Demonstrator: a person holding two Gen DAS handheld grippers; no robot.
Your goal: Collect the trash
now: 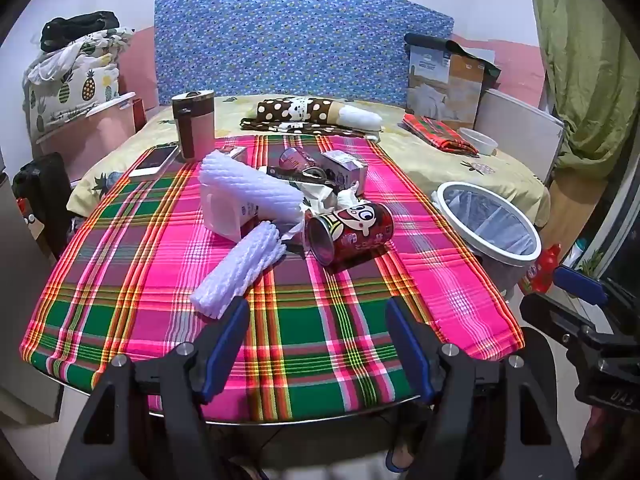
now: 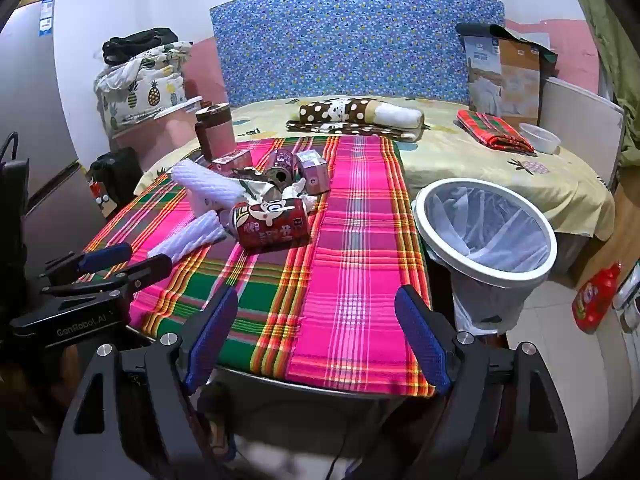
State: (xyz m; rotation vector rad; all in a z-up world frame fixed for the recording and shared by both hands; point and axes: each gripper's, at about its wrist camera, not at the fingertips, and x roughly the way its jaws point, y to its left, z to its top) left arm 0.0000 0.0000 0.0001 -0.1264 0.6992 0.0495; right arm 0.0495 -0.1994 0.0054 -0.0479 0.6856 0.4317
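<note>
Several bits of trash sit heaped in the middle of the table (image 1: 120,320), on its pink and green plaid cloth (image 1: 340,340). Nearest me lies a red can (image 1: 350,234) on its side, open mouth turned my way, a cartoon face on its wall. Just left of it are two white foam nets: a short one (image 1: 236,270) pointing at my left claw, and a bigger one (image 1: 248,186) behind it, draped over a white carton (image 1: 222,216). Crumpled tissue (image 1: 344,198) is wedged behind the can, touching it. Further back are a second, purplish can (image 1: 294,158) and a small box (image 1: 346,168), with another box (image 2: 232,160) at the far left of the heap.

The bin (image 2: 486,232) stands off the table's right edge, white rim, clear liner (nothing in it that I can make out).

My left claw (image 1: 318,308) hangs over the near edge of the cloth, fingers spread as wide as they go, nothing between them; the short net's end lies just beyond my left finger (image 1: 226,344), not touching as far as I can tell. My right claw (image 2: 316,300) is likewise wide apart and holding nothing, over the cloth's near right part, with the bin just to its right.

Beyond the heap stands a brown mug (image 1: 194,124) beside a phone (image 1: 154,160). Behind the table is a bed (image 1: 420,160) with a dotted pillow (image 1: 308,114) and a white bowl (image 1: 478,140).
</note>
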